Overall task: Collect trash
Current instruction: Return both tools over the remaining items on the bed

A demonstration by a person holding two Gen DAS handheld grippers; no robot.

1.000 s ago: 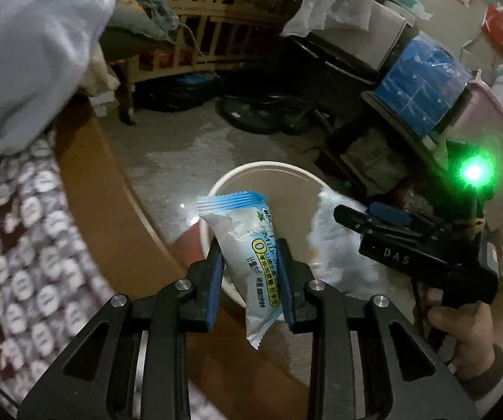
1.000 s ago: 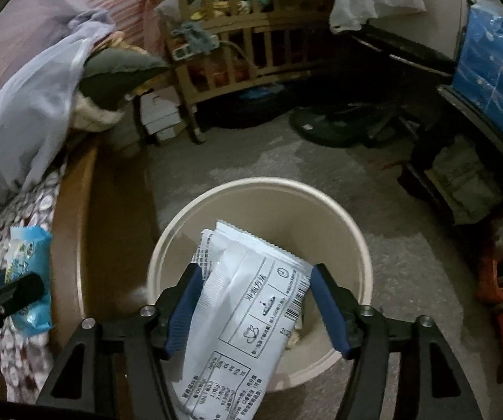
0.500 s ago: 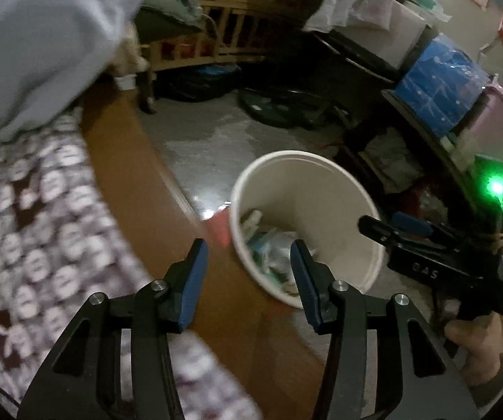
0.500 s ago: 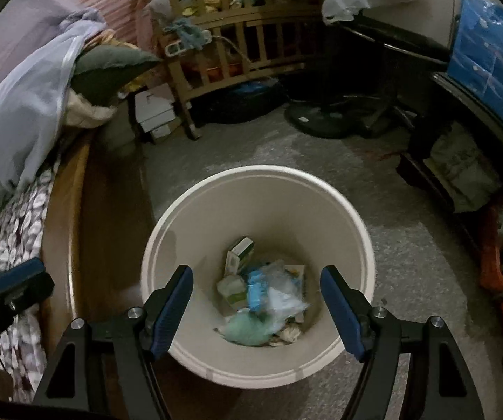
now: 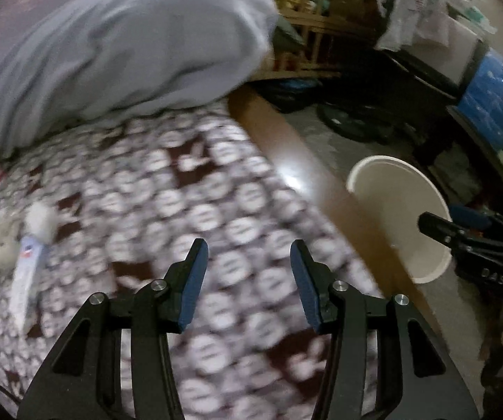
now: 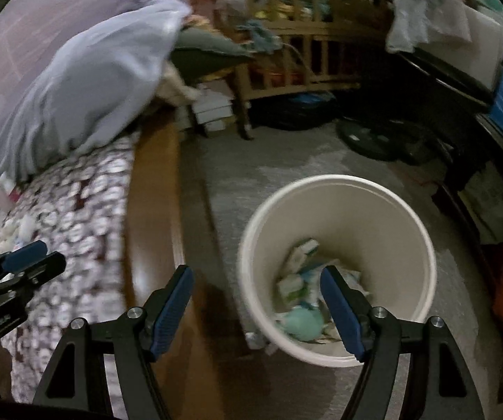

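Beside the bed [image 5: 188, 210] stood the bin [image 6: 339, 266] with some trash [image 6: 304, 290] already in it. More wrappers [image 5: 23, 273] lay near the bed's left edge. Both the left gripper [image 5: 248, 280] and right gripper [image 6: 256, 309] had fingers wide apart, holding nothing.

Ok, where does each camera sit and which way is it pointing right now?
Left wrist: on the left gripper, jaws open, over the bedspread, facing wrappers and pillow; right gripper at the right edge.
Right wrist: on the right gripper, open, over the bed rail, looking down at the bin; left gripper at the left edge.
Shared: bin, bedspread, pillow.
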